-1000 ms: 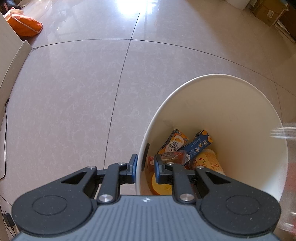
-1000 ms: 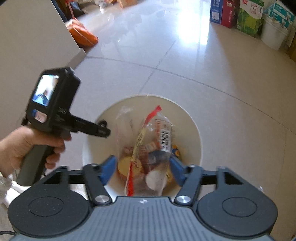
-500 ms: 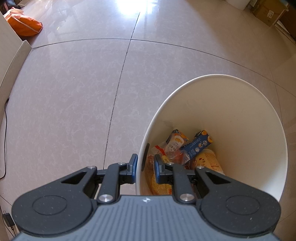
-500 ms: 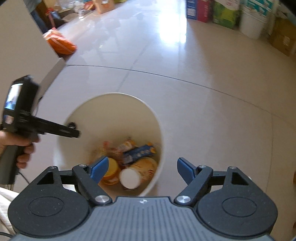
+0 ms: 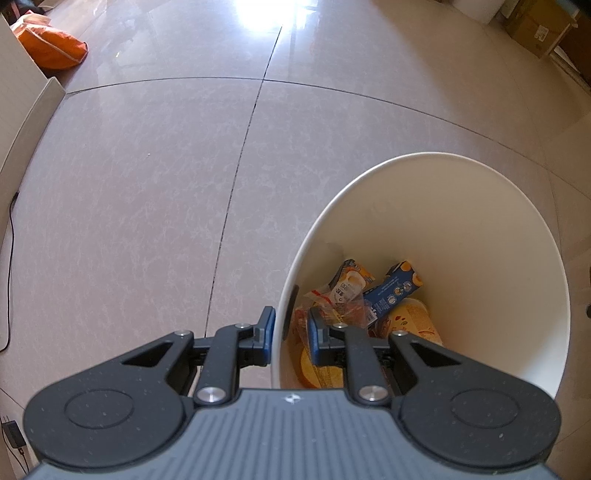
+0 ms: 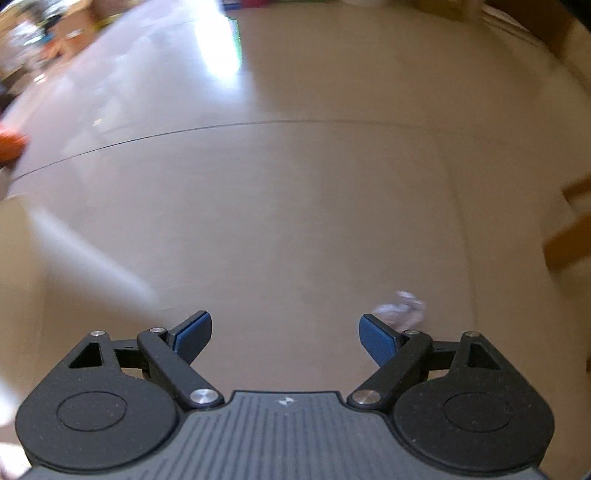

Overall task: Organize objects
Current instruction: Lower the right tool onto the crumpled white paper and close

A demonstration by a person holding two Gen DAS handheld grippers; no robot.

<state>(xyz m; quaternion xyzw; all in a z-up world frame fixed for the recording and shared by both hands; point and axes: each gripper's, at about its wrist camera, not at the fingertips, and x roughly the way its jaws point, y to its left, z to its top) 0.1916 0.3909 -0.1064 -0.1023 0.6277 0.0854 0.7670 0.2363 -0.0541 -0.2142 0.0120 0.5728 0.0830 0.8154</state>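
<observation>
Left tongs (image 5: 290,328) clamped on white bin (image 5: 517,229) rim, snack packets (image 5: 369,302) inside; right tongs (image 6: 285,338) spread, empty above floor (image 6: 295,206): steady bin, fetch next item.

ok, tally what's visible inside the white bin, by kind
Blue juice carton: 1
Yellow cup-shaped tub, lying on its side: 1
Clear plastic snack bag: 1
Orange-and-white pouch: 1
Orange item at the bottom, partly hidden: 1
Total: 5 in the white bin, whose rim the left gripper clamps.

orange bag (image 5: 51,51) far left | cardboard box (image 5: 535,26) far right | black cable (image 5: 9,258) left edge
</observation>
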